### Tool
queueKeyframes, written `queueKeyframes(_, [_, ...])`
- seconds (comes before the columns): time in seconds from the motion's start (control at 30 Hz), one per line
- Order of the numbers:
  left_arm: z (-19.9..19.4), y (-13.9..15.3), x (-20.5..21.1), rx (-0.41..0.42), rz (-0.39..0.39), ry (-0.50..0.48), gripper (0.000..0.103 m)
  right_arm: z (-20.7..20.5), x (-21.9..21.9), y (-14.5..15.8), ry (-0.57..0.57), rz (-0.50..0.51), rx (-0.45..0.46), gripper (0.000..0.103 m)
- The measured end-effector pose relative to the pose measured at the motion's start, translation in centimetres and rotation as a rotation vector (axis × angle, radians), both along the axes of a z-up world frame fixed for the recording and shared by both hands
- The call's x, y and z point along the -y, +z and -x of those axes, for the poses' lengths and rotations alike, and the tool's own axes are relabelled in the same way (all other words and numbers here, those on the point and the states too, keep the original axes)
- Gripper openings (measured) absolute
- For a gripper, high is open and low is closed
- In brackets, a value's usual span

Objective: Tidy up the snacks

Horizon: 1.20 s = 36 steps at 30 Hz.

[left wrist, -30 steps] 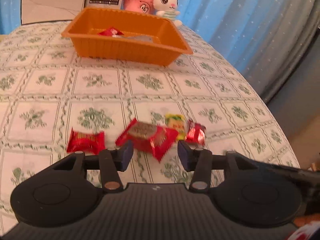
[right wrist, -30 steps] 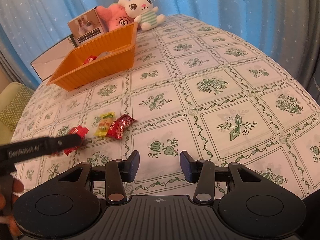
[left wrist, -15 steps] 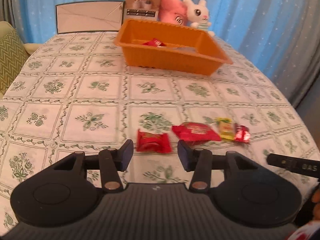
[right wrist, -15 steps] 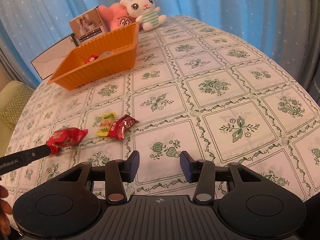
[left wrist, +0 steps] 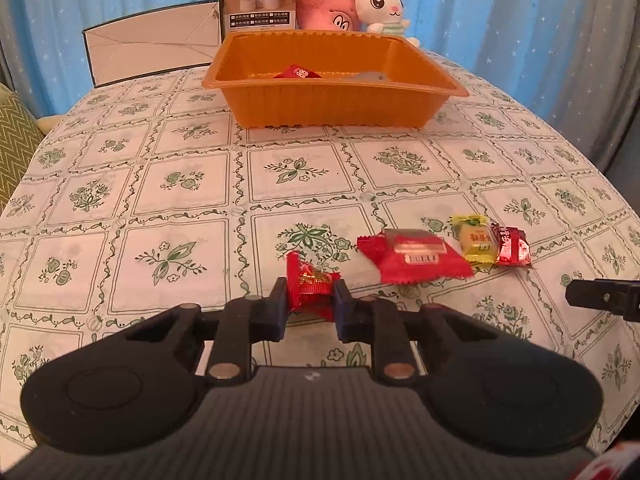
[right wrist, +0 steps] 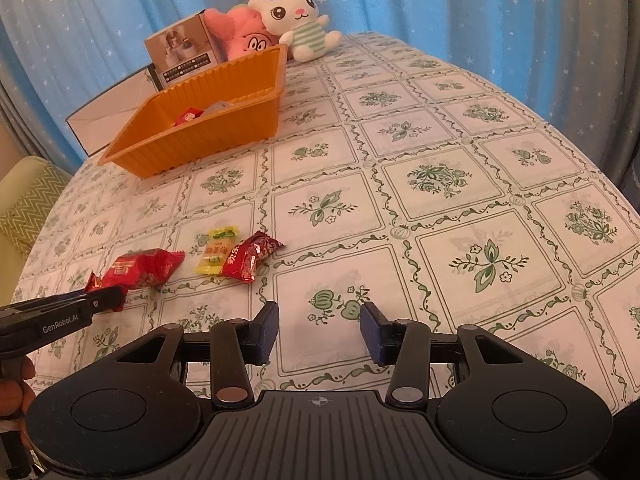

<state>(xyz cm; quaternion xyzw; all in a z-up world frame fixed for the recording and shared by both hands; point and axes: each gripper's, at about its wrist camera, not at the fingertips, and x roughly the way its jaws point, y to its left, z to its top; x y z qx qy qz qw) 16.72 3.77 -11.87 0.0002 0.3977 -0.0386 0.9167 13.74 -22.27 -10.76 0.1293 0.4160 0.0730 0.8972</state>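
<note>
L gripper [left wrist: 310,306] has its jaws clamped on a small red candy [left wrist: 311,285], pinching it across the middle w/ the crimped end sticking up and away from the camera. So its long axis runs roughly fwd, toward the orange tray [left wrist: 332,108]. It sits low, at or just above the table [left wrist: 192,184]; can't tell if it's lifted clear yet. Gripping the waist makes sense: the wrapper is soft, and the ends would just crumple.

R gripper [right wrist: 319,330] hangs w/ jaws apart, nothing between them, over bare cloth near the remaining snacks, prob waiting its turn.

Three pieces still lie in a row just right of the held one: a big red packet [left wrist: 414,254], long axis across the view; a yellow candy [left wrist: 474,238]; and a dark red candy [left wrist: 512,246]. The last two touch or nearly touch, both lying roughly front-to-back.

The tray stands well apart at the far side and already holds a red packet [left wrist: 297,72] plus something silvery. Probable next step is carrying the held candy there.
</note>
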Motion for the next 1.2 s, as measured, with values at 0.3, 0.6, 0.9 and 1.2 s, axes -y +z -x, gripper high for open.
queueKeyframes(0.3, [1.5, 1.9, -1.8, 0.032, 0.055, 0.068, 0.019, -0.9, -1.6, 0.5, 0.066, -0.023, 0.052, 0.045])
queueKeyframes(0.6, [2.0, 3.0, -2.4, 0.048, 0.093, 0.081, 0.019, -3.7, -3.9, 0.1, 0.072, -0.042, 0.065, 0.045])
queueKeyframes(0.9, [2.2, 2.8, -1.8, 0.04, 0.113, 0.061, 0.019, -5.0, -6.2, -1.0, 0.075, 0.157, 0.086, 0.045])
queueKeyframes(1.2, [2.9, 3.4, -1.2, 0.048, 0.122, 0.047, 0.019, -3.1, -5.9, -1.1, 0.131, 0.209, 0.12, 0.026])
